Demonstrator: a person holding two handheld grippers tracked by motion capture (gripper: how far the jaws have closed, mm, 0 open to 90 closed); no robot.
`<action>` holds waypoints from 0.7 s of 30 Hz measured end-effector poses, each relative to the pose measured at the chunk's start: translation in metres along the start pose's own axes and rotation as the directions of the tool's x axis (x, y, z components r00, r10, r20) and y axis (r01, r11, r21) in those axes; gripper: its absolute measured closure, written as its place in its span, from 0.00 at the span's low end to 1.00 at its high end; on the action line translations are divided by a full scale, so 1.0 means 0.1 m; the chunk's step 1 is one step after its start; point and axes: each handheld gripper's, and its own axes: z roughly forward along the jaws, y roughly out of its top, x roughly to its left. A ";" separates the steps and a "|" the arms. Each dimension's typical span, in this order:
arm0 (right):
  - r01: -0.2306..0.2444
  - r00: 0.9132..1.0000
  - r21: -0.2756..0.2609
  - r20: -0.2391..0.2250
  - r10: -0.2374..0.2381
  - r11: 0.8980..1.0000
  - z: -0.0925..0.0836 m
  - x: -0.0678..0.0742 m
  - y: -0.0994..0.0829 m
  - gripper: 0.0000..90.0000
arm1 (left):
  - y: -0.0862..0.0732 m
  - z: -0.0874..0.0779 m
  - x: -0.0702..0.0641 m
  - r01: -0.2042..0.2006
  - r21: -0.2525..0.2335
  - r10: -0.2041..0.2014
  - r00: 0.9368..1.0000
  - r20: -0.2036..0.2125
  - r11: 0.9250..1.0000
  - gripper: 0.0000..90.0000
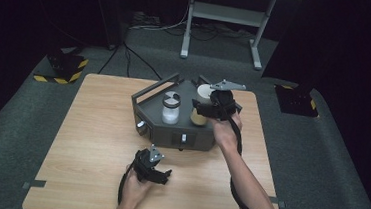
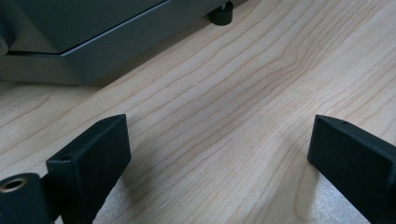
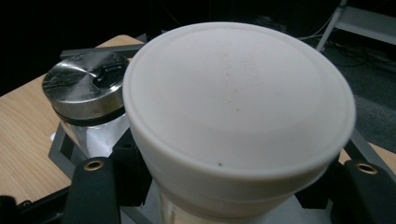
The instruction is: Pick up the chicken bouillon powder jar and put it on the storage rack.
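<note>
Two jars stand on the grey metal stand (image 1: pixel 191 135) at the far middle of the wooden table (image 1: pixel 85 142), and just one of them is being handled. Nearest the person, the left gripper (image 1: pixel 160 175) rests low over bare wood in front of the stand, its jaws spread apart with nothing between them — in the left gripper view there is just wood grain between the two black pads, with the stand's front edge beyond. Farther off and to the right, the right gripper (image 1: pixel 204 107) is clamped on the white-lidded jar (image 3: pixel 238 116), its jaws pressed to the jar's sides just under the lid. That jar sits at the right of the stand's top; whether its base touches the surface or is raised a little cannot be told. Beside it to the left stands the glass jar with a metal lid (image 1: pixel 170 107), untouched. As a judgement, the grasp is made, while whatever carrying or setting down is meant for this jar remains to be done, and the left gripper has no part yet.
</note>
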 end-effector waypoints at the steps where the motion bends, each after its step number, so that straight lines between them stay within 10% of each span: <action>1: 0.000 1.000 0.004 0.002 0.000 1.000 0.02 0.00 0.00 0.39 | 0.00 0.00 0.00 0.000 0.000 0.000 1.000 0.000 1.000 0.06; 21: -0.002 1.000 0.029 0.024 0.001 1.000 0.18 0.03 -0.02 0.39 | 0.00 0.00 0.00 0.000 0.000 0.000 1.000 0.000 1.000 0.06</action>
